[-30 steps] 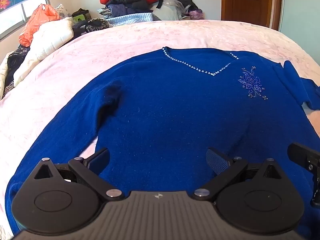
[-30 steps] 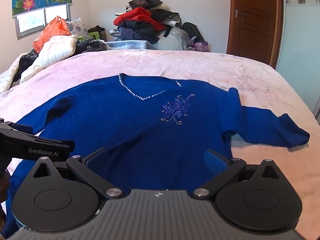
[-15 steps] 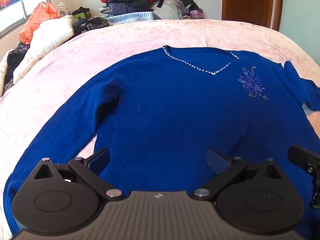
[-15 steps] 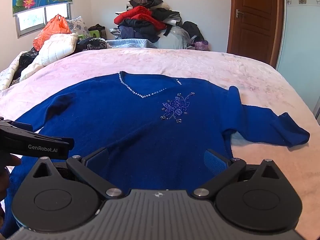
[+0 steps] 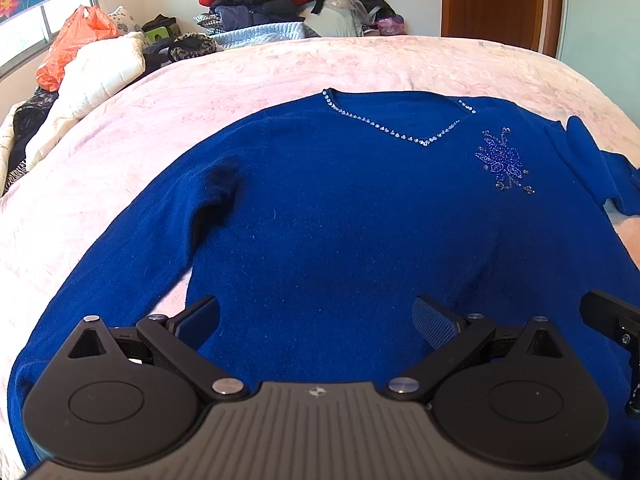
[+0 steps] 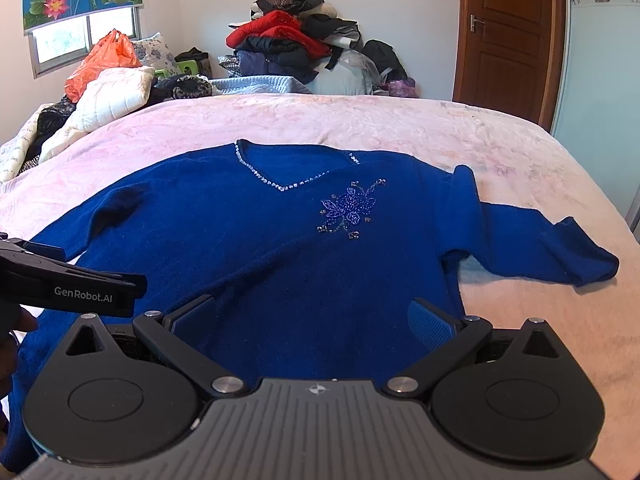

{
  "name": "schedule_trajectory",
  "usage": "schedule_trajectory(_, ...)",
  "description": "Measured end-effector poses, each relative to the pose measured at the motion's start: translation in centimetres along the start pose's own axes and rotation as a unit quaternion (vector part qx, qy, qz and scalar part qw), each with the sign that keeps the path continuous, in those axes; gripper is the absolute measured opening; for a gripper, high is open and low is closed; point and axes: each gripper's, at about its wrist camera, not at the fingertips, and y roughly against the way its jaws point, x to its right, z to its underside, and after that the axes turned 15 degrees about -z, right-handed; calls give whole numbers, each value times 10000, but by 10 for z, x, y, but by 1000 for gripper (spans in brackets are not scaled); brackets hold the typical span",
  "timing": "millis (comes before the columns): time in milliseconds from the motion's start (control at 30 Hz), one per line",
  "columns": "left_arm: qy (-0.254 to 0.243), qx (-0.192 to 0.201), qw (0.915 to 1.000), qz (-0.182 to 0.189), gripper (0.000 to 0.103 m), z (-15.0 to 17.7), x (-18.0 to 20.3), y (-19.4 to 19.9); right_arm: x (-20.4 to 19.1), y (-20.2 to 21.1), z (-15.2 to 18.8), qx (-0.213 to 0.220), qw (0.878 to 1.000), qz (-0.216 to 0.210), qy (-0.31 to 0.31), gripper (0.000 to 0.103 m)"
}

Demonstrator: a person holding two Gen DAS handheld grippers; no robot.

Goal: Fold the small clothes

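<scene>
The blue sweater (image 5: 340,232) lies face up and spread flat on the pink bedspread (image 5: 160,120), neckline away from the grippers and hem toward them, so its long body axis runs straight ahead of both sets of fingers. Its beaded V-neck (image 6: 288,182) and beaded flower (image 6: 348,210) are uppermost. The left sleeve (image 5: 120,248) trails down the sweater's left side toward the near edge; the right sleeve (image 6: 560,252) extends sideways, clear of the body, its cuff resting on the bedspread. The left gripper (image 5: 316,316) is above the hem on the left half, jaws wide apart and holding nothing, with the left sleeve just outside its left finger. The right gripper (image 6: 312,318) is above the hem on the right half, jaws likewise wide apart and empty, its right finger near the side seam. Judgement: folding is not yet begun; each sleeve lies nearer the gripper of its own side, the right sleeve requiring the longer sideways reach. A pile of clothes (image 6: 296,48) and a wooden door (image 6: 508,40) stand beyond the bed.
</scene>
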Motion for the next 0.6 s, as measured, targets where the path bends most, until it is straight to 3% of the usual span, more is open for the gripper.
schedule_trajectory(600,14,-26,10000,-41,103,1,-1,-2,-1,2,0,22,10000,6,45,102)
